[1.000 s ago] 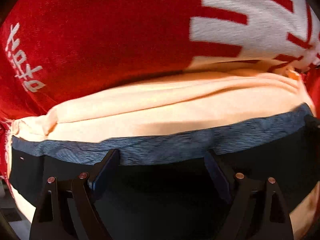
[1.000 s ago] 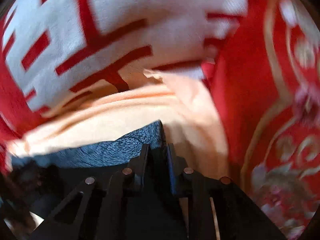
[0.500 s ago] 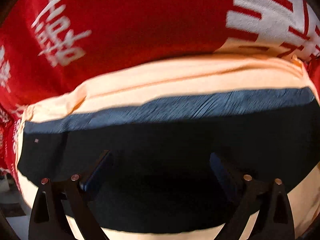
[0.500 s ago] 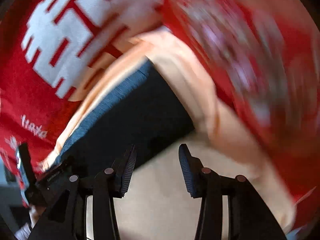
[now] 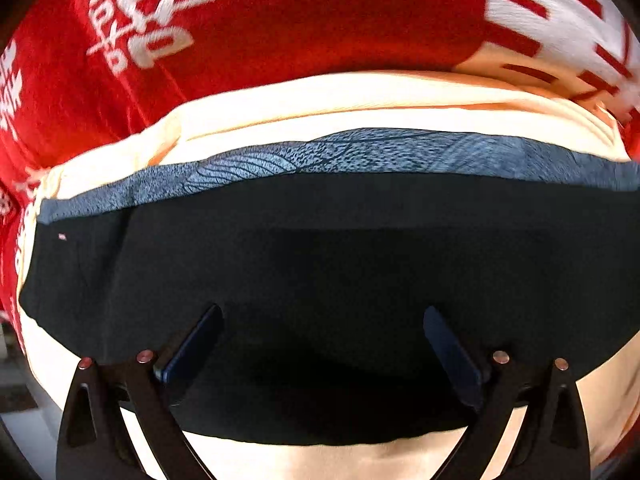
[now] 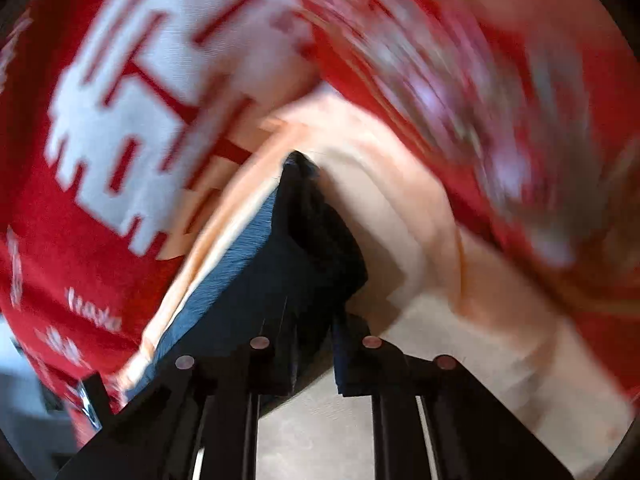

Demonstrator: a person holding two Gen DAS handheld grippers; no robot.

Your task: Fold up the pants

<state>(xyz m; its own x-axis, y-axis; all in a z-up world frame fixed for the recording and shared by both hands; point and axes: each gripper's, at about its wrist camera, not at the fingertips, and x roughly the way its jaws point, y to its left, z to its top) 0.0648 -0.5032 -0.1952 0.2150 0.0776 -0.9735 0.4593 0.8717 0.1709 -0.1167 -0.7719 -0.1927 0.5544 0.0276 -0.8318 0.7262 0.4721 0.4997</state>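
Black pants with a blue-grey waistband lie flat on a peach cloth. My left gripper hangs just above the black fabric, its jaws wide and still opening, with nothing gripped between them. In the blurred right wrist view, one corner of the pants runs up from my right gripper. Its jaws are closing, and the dark fabric sits pinched between the narrow fingers.
A red blanket with white lettering and a large white pattern lies under the peach cloth and fills the background. Bare peach cloth shows below the pants' near edge. A bit of pale floor appears at the lower left corner.
The left gripper drew back over the pants and spread its jaws wider. The right gripper rolled, let go and opened half a second ago, then narrowed again onto the pants' corner.
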